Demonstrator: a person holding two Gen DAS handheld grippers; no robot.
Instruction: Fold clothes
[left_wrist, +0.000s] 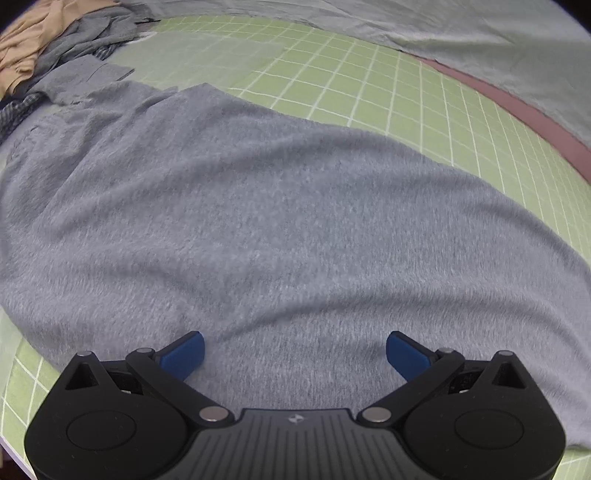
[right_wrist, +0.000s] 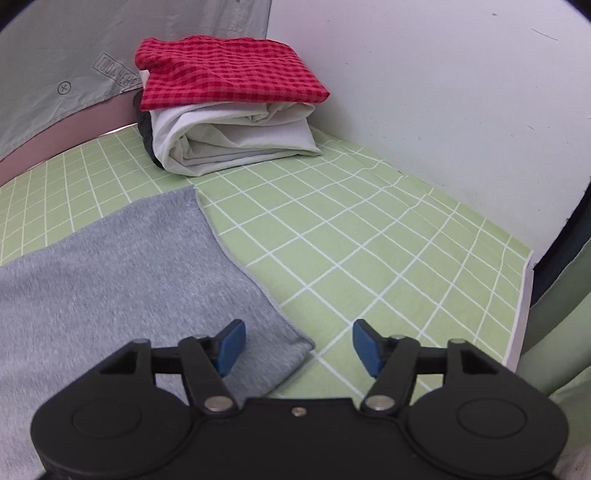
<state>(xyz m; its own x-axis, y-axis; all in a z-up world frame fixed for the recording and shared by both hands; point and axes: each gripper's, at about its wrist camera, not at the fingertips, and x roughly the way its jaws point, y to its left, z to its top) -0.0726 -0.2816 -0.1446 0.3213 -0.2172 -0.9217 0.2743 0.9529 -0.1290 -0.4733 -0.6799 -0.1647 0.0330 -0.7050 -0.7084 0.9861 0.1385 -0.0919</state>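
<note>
A grey fleecy garment (left_wrist: 258, 221) lies spread flat on the green checked sheet (left_wrist: 369, 85). My left gripper (left_wrist: 294, 354) hovers over the garment's middle, open, with nothing between its blue pads. In the right wrist view the same grey garment (right_wrist: 122, 266) fills the lower left, and its near right corner (right_wrist: 295, 347) lies between the spread fingers of my right gripper (right_wrist: 298, 346). That gripper is open and its pads do not press on the cloth.
A folded stack stands at the back near the white wall (right_wrist: 461, 92): a red checked cloth (right_wrist: 229, 74) on top of a white one (right_wrist: 236, 140). A heap of grey and tan clothes (left_wrist: 55, 44) lies at the far left. The sheet's edge (right_wrist: 521, 306) drops off at right.
</note>
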